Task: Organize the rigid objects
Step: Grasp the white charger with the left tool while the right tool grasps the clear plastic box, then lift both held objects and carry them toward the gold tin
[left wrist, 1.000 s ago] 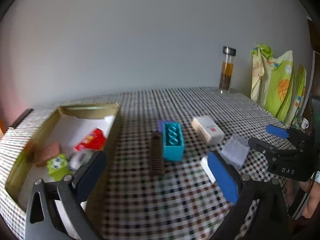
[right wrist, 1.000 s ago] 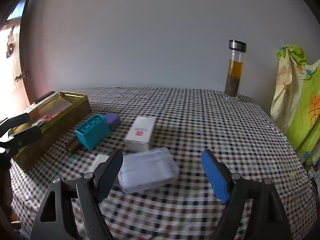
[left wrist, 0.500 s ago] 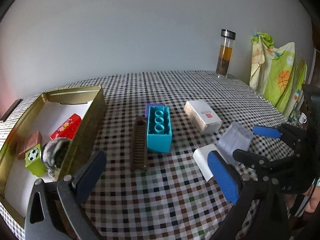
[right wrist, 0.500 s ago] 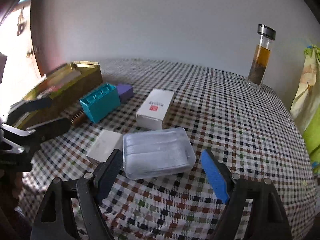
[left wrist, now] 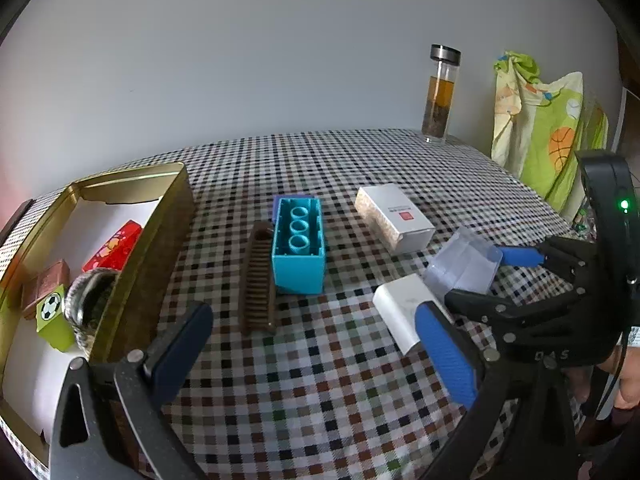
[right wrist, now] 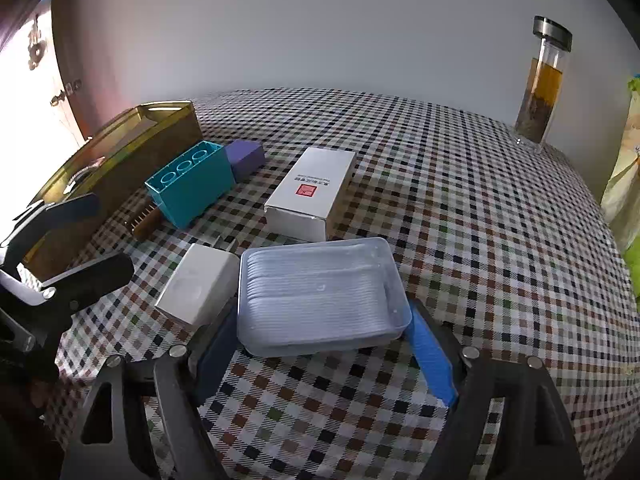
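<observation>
A clear plastic box lies on the checkered table between the fingers of my right gripper; the jaws stand open around its near end. It also shows in the left wrist view. A white charger block touches its left side. A white carton, a teal brick, a purple block and a brown comb lie on the table. My left gripper is open and empty, above the cloth near the gold tin.
The gold tin holds a red pack, a brown block, a green soccer block and a round grey object. A glass bottle stands at the far right. Green fabric hangs beyond the table edge.
My right gripper has moved forward and down until its fingers straddle the clear box. My left gripper has pulled back from the tin and swung right over the table.
</observation>
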`<state>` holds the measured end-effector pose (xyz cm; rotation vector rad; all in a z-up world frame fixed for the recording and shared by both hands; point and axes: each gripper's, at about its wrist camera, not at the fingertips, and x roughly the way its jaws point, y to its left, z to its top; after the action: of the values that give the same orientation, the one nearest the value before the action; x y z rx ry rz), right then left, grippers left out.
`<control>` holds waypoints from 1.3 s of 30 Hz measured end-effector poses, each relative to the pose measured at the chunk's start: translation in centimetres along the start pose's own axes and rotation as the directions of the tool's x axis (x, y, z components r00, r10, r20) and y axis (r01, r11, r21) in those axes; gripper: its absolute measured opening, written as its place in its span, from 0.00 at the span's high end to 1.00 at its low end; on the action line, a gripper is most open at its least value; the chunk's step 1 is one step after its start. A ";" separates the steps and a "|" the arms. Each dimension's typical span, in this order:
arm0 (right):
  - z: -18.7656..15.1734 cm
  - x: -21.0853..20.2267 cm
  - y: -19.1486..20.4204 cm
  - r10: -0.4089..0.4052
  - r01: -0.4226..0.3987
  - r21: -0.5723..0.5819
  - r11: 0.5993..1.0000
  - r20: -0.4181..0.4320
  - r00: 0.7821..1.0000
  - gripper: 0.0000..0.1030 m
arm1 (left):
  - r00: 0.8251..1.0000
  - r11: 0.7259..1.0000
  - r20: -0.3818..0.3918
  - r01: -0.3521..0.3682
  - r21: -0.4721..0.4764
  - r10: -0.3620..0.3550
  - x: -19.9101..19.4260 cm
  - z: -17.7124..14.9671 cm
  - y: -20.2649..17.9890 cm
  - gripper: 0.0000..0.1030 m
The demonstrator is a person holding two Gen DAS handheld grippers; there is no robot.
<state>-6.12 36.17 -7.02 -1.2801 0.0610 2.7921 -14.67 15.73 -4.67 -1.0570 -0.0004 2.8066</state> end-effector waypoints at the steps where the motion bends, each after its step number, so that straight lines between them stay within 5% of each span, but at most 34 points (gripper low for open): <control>1: 0.0 0.0 -0.1 -0.013 0.013 0.009 1.000 -0.001 1.000 0.21 | 1.000 1.000 -0.001 -0.001 0.000 0.001 0.1 0.0 -0.1 0.01; 11: 0.0 0.0 -2.1 -0.138 0.139 0.134 0.981 -0.012 0.990 0.21 | 0.998 0.999 -0.038 0.045 0.010 -0.045 1.4 0.4 -2.4 0.01; 18: 0.0 -0.2 -3.0 -0.180 0.180 0.184 0.966 -0.020 0.984 0.21 | 0.991 0.997 -0.112 0.075 0.001 -0.075 3.2 0.6 -3.6 0.20; 25: 0.0 -0.5 -3.3 -0.188 0.188 0.206 0.960 -0.022 0.982 0.21 | 0.984 0.996 -0.163 0.078 0.038 -0.071 4.3 0.6 -4.6 0.28; 30: 0.0 -0.5 -3.2 -0.188 0.188 0.206 0.960 -0.021 0.982 0.21 | 0.978 0.991 -0.166 0.135 0.025 -0.129 4.1 0.6 -4.4 0.63; 39: -0.1 -0.7 -3.2 -0.198 0.196 0.209 0.958 -0.012 0.980 0.21 | 0.979 0.986 -0.123 0.167 -0.003 -0.166 3.0 0.5 -2.9 0.64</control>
<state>-5.34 39.36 -6.60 -1.1551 0.2099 2.5450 -16.84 18.97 -6.14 -1.1682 -0.0630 2.5883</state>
